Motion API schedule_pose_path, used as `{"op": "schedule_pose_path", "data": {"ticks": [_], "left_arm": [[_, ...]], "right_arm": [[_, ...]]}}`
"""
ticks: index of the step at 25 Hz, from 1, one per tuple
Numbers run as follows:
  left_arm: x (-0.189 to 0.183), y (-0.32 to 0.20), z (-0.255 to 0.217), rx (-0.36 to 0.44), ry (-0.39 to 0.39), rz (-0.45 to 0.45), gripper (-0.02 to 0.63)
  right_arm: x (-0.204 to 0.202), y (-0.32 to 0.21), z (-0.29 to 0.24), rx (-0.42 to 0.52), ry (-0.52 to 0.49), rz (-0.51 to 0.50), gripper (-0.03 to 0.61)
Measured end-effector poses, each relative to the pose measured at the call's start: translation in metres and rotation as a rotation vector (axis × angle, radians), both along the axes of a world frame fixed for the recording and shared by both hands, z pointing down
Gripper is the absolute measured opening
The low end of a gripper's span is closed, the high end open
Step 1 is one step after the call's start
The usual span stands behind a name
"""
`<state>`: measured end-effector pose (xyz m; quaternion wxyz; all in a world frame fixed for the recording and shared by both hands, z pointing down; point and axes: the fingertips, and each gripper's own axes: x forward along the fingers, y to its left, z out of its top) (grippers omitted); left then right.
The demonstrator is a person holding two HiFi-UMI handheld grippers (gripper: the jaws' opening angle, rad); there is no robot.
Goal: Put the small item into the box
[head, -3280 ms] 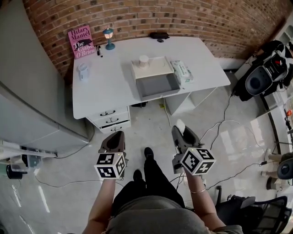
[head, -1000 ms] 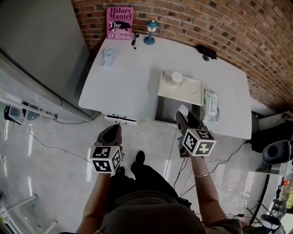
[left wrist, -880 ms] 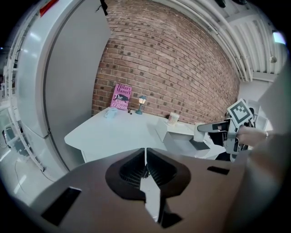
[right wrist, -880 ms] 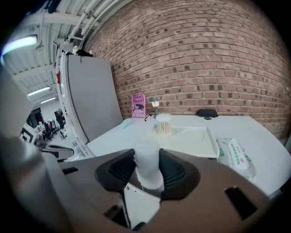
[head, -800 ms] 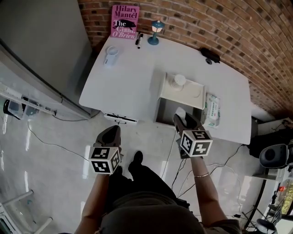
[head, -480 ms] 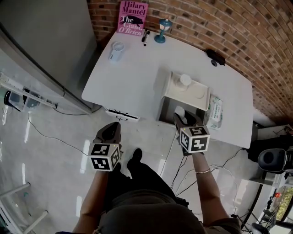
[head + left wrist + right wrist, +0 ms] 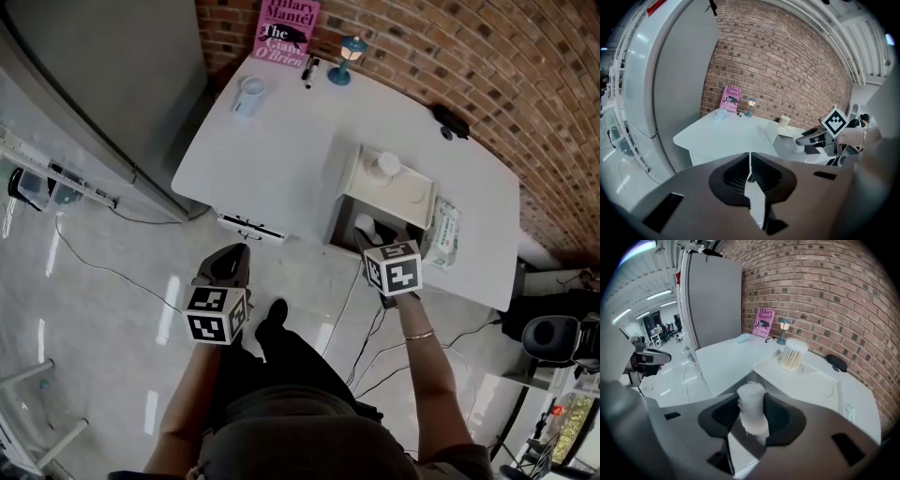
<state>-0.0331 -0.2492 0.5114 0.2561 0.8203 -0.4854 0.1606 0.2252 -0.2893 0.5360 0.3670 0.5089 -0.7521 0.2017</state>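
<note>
A small white fuzzy cylinder stands upright between the jaws of my right gripper, which is shut on it. In the head view that gripper holds the small item over the front edge of the box, whose grey inside lies open. Behind it the box's white top carries a round white container. My left gripper hangs low over the floor, left of the table's front edge. Its jaws are shut with nothing between them.
On the white table a pack of wipes lies right of the box, with a mug, a pink book, a small lamp and a black object at the back. Grey cabinet left; cables cross the floor.
The person has come up to the table. My right gripper has carried the white item forward from over the floor to the box's front edge. The left gripper stays low and shut.
</note>
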Motion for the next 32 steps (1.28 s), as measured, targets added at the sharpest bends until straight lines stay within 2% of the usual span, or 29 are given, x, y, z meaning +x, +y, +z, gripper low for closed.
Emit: {"op": "schedule_pose_path", "data": {"ticks": [9, 17, 32], "left_arm": [[-0.006, -0.005, 0.003, -0.004, 0.001, -0.018, 0.03], [-0.011, -0.006, 0.003, -0.008, -0.003, -0.03, 0.029], [-0.013, -0.004, 0.007, -0.019, -0.007, -0.035, 0.029]], "right_arm": [[0.0, -0.012, 0.031, -0.089, 0.142, -0.068, 0.167], [-0.002, -0.014, 0.047, -0.151, 0.183, -0.104, 0.167], [-0.011, -0.021, 0.058, -0.186, 0.212, -0.138, 0.173]]}}
